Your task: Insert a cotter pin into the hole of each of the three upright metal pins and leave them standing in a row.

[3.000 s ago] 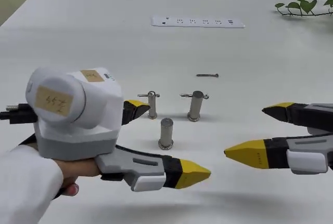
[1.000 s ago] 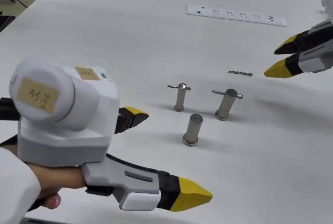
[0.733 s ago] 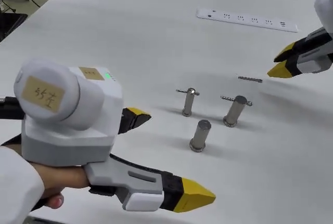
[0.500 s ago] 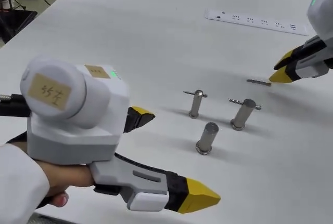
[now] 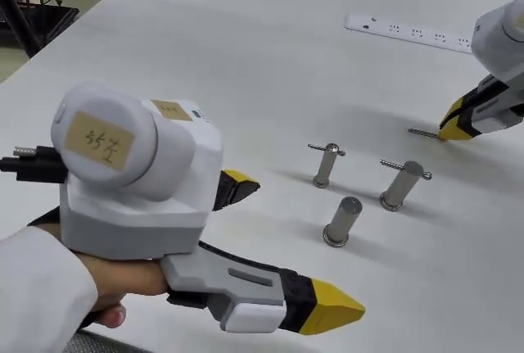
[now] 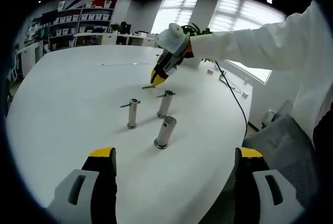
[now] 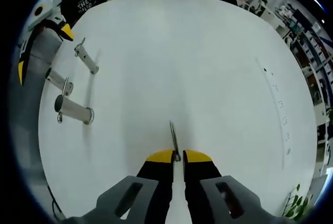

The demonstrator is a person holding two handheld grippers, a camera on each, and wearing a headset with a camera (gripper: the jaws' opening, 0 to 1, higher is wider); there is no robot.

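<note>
Jaws of the right gripper [image 7: 178, 156] stand narrow astride the near end of the loose cotter pin [image 7: 173, 135]; whether they pinch it, I cannot tell. It lies flat on the tabletop [image 7: 208, 52], between the power strip [image 5: 405, 32] and the upright metal pins mid-tabletop. Two metal pins [image 5: 326, 165] [image 5: 401, 184] carry cotter pins; the bare metal pin [image 5: 342, 220] stands nearest. The left gripper [image 6: 176, 154] hangs wide open by the near edge.
</note>
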